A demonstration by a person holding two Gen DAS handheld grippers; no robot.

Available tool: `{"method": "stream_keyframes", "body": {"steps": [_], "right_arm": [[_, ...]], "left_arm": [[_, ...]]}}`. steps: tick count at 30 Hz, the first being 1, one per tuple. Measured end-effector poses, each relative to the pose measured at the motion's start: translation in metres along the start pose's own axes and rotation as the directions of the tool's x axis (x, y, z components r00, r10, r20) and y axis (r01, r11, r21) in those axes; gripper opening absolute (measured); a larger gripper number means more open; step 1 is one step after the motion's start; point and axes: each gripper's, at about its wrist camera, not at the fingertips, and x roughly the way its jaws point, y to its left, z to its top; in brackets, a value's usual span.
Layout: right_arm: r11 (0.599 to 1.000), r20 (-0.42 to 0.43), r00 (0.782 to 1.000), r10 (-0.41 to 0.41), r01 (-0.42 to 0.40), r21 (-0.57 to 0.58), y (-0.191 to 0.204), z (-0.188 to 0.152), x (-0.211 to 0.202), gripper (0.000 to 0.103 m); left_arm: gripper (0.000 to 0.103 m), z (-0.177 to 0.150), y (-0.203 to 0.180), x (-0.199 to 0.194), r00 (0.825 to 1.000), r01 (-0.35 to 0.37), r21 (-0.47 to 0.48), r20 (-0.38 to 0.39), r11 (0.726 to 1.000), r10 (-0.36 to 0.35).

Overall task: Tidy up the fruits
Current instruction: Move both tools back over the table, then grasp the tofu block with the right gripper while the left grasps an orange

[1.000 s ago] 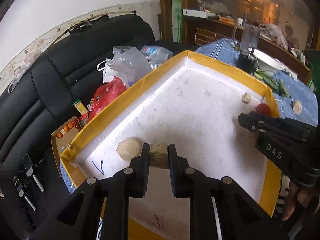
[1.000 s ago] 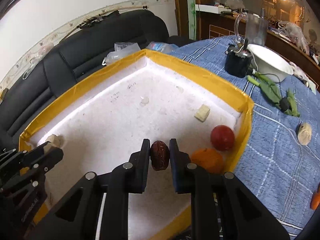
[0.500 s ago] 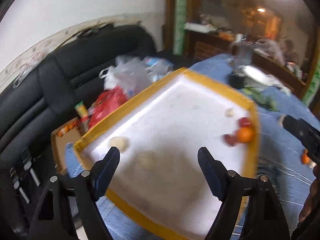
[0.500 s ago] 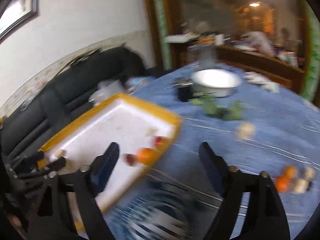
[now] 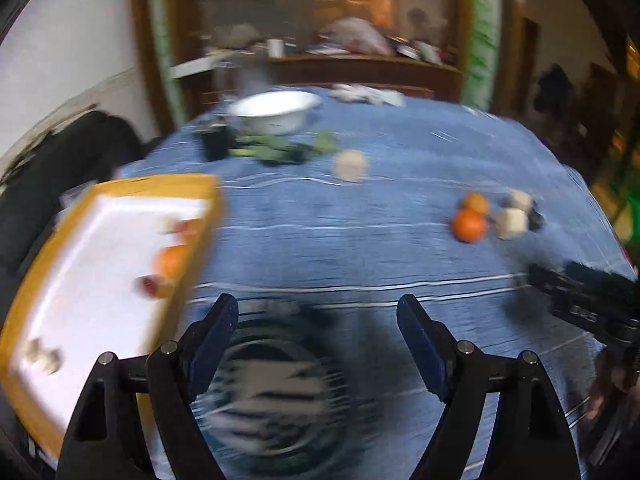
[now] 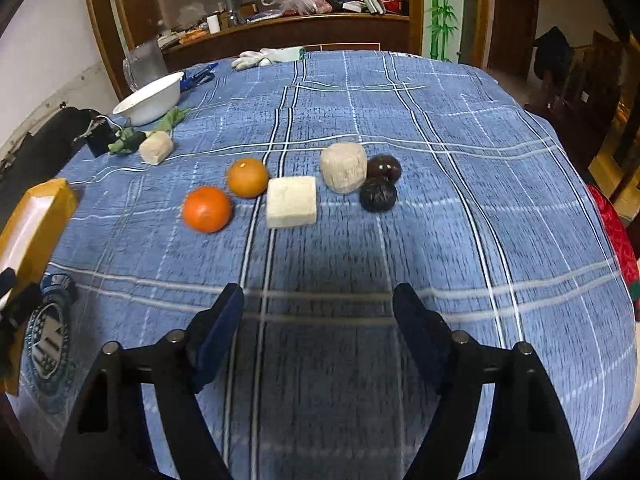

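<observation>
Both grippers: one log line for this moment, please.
left gripper: open, empty | right gripper: open, empty, facing oranges on tablecloth | tray: holds fruit

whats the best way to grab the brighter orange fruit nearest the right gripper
Grip the round bright orange fruit across its widest middle, coming down from above and the near side with the open right gripper. Its left and right flanks are bare; the duller orange fruit sits just behind it and the pale square block stands clear to its right.

No legible text or labels
</observation>
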Motion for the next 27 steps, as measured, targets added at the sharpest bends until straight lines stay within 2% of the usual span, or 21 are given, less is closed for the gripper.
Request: {"method": "stream_keyframes", "body": {"steps": [6,8,9,15,18,20,21,22,27], "right_arm": [[1.000,-0.008,1.000,0.011,-0.011,-0.016,0.016,0.034,0.034,0.068],[1.000,0.006,1.000,-0.024,0.024,-0.014,0.017,0.043,0.043,0.047],[1.000,0.006,1.000,-0.021,0.021,0.003,0.012,0.043,0.043,0.033],[0.999,0.003,1.000,-0.026,0.025,0.043,-0.023,0.018,0.018,0.034],[0.997,0.005,1.000,-0.022,0.022,0.071,-0.037,0.005,0.004,0.034],[0.997,0.010,1.000,-0.022,0.021,0.074,-0.043,-0.002,-0.004,0.034],[0.997,0.014,1.000,-0.023,0.022,0.076,-0.045,-0.005,-0.008,0.034],[0.997,0.015,1.000,-0.022,0.021,0.078,-0.047,-0.008,-0.010,0.034],[0.997,0.028,1.000,-0.008,0.006,0.073,-0.044,-0.014,-0.018,0.034]], "left_arm": [[0.081,0.013,-0.038,0.025,0.999,0.037,0.075,-0.022,0.997,-0.036],[0.081,0.014,-0.041,0.027,0.999,0.045,0.071,-0.021,0.996,-0.043],[0.081,0.017,-0.043,0.030,0.999,0.052,0.067,-0.019,0.996,-0.051],[0.081,0.029,-0.077,0.046,0.994,0.108,0.090,-0.004,0.990,-0.108],[0.080,0.037,-0.099,0.063,0.989,0.145,0.100,-0.028,0.984,-0.143],[0.067,0.041,-0.112,0.074,0.989,0.144,0.108,-0.041,0.984,-0.141],[0.056,0.044,-0.117,0.079,0.989,0.144,0.118,-0.051,0.983,-0.139],[0.032,0.045,-0.120,0.088,0.989,0.135,0.128,-0.077,0.983,-0.126],[0.032,0.032,-0.112,0.078,0.993,0.101,0.127,-0.072,0.987,-0.092]]}}
